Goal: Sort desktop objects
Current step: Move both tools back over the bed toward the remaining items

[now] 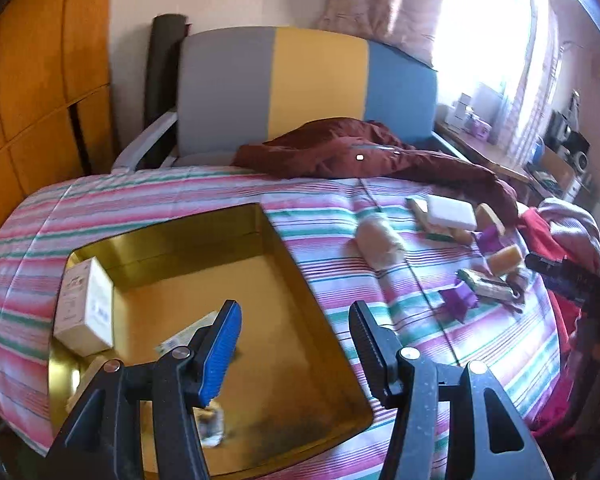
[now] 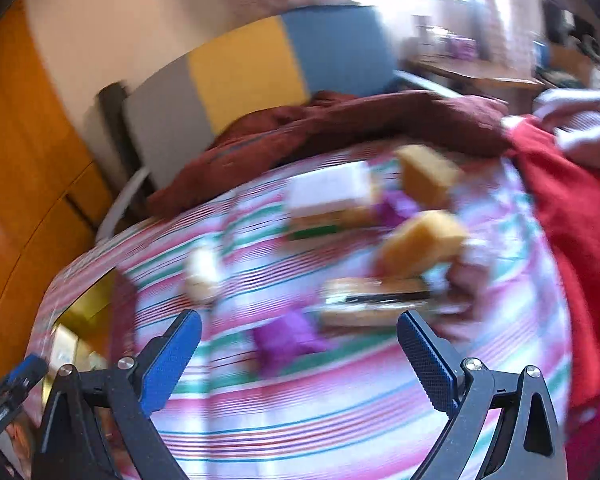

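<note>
- Left wrist view: the left gripper hangs over a gold tray that sits on a bed covered with a striped sheet. Its jaws stand spread with nothing between them.
- Inside the tray, a white box leans against the left wall, a flat packet lies just behind the blue pad, and a small clear item near the front rim is partly hidden by the gripper.
- Right of the tray, well apart from it, loose things lie on the sheet: a beige roll, a white block resting on a wooden piece, a yellow sponge, a wrapped bar and a purple piece.
- A maroon jacket lies across the far end of the bed, before a grey, yellow and blue headboard.
- Right wrist view, heavily blurred: the right gripper is above the striped sheet, its jaws spread wide and empty.
- Just beyond them lie the purple piece and the wrapped bar; the yellow sponge and white block lie farther back.
- The tray's corner shows at the left edge, and a red cloth lies at the right.
</note>
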{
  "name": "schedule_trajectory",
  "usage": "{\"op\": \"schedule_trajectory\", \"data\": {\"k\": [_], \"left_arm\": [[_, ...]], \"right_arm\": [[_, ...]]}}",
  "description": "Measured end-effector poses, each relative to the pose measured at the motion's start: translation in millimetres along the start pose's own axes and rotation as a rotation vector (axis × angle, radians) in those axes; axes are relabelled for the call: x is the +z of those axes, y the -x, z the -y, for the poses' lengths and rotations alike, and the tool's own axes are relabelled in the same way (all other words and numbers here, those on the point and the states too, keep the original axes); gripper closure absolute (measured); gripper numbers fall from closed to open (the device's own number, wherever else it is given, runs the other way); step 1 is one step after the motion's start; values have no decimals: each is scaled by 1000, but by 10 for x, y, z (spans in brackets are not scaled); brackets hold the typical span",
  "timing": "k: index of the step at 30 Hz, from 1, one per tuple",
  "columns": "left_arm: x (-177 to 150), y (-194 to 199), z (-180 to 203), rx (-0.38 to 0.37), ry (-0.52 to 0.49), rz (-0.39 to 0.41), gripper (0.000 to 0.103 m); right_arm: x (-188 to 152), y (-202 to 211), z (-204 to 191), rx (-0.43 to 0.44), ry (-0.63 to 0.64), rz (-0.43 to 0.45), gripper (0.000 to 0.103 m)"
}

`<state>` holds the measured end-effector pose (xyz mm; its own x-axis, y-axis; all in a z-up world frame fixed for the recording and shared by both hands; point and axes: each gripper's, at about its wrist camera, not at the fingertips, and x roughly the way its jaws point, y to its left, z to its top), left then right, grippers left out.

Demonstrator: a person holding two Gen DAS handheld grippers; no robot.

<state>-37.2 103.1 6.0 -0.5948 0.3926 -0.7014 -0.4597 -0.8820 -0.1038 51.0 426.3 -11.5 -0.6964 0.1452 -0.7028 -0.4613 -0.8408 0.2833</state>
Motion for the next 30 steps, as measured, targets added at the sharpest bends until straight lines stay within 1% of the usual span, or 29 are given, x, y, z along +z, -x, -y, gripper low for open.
{"op": "schedule_trajectory", "data": {"k": [2,4,6,8,9,10,11,13,15,16,19,22,23,25,26,28,30], "left_arm": [[20,-24,103,-15,-21,-2,46],[38,-51,188,-28,-35,-4,46],[57,-101,275,-43,-51,-11,46],[81,-158,338,-63,-51,-21,46],[90,-184,365,-75,-48,-29,46],[111,-221,393,-94,-42,-37,46],[123,-246,412,-105,-37,-42,46],[164,-320,473,-120,-33,-58,44],[198,-376,525,-142,-31,-65,43],[219,-408,564,-151,-38,-62,43],[277,-506,694,-145,-86,-68,42],[342,-642,766,-202,-73,-105,41],[357,-678,785,-201,-75,-106,41],[386,-761,821,-186,-74,-115,41],[405,-812,822,-195,-61,-125,41],[456,-908,806,-210,-21,-142,41],[505,-985,803,-211,-4,-145,42]], "right_arm": [[101,30,319,-30,-60,-3,6],[200,14,590,-75,-100,-18,12],[283,-40,817,-110,-117,-45,23],[339,-146,993,-147,-115,-91,30],[354,-191,1055,-156,-112,-113,34],[370,-249,1112,-153,-108,-129,36],[381,-326,1163,-132,-101,-151,36],[389,-434,1217,-117,-89,-174,36],[391,-517,1253,-129,-83,-181,36],[399,-555,1283,-135,-88,-187,36],[425,-653,1332,-123,-88,-205,35],[438,-761,1344,-150,-70,-228,35],[438,-796,1328,-159,-62,-236,38],[427,-823,1303,-182,-33,-245,54],[419,-829,1290,-184,-23,-248,61],[408,-820,1255,-196,2,-246,63],[399,-802,1229,-204,20,-242,66]]}}
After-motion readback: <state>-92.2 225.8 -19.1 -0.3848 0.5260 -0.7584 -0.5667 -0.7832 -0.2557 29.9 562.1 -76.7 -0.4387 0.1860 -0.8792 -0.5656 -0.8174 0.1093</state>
